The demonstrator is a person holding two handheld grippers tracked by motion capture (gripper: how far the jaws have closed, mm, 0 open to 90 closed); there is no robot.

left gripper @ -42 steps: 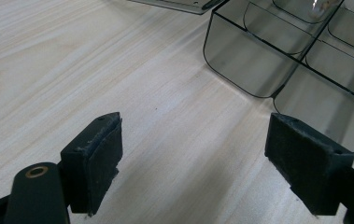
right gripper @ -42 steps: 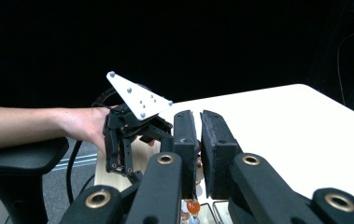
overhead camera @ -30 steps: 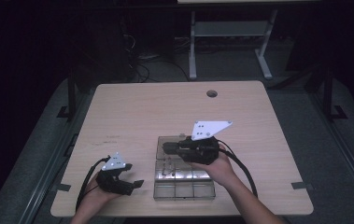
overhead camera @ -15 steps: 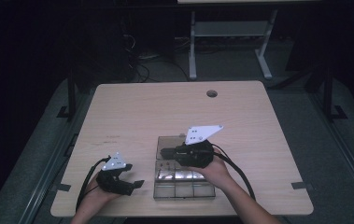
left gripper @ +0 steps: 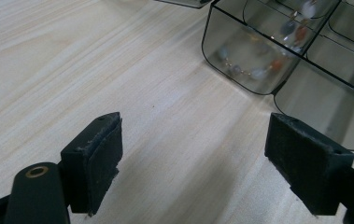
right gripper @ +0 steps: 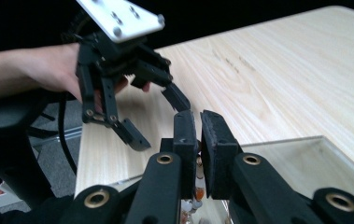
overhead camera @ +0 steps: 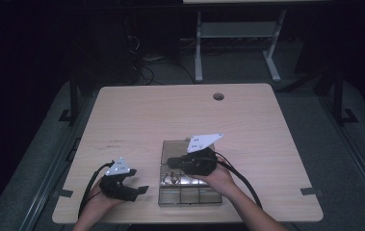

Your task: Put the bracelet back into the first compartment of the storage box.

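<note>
Beads point(right gripper: 194, 192) on a string hang pinched in the right tongs point(right gripper: 199, 122), over the clear box point(overhead camera: 170, 147). Putting them down is likely left. Left tongs point(left gripper: 198, 154) sit wide open and empty on the bench point(overhead camera: 136, 115).

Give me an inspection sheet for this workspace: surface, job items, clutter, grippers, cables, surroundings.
Surface: light wooden table, one round hole near its far edge.
Job's things: clear compartment box at the near edge, lid open; a beaded string lies in one compartment.
Clutter: nothing seen.
Grippers: left gripper rests on the table beside the box, jaws wide apart, nothing between them. Right gripper is over the box, jaws nearly together, beads just below them; whether it pinches the string is not clear.
Cables: a black cable loops from the left gripper, another trails from the right one toward the person.
Surroundings: dark room, grey floor, a white table frame behind.
</note>
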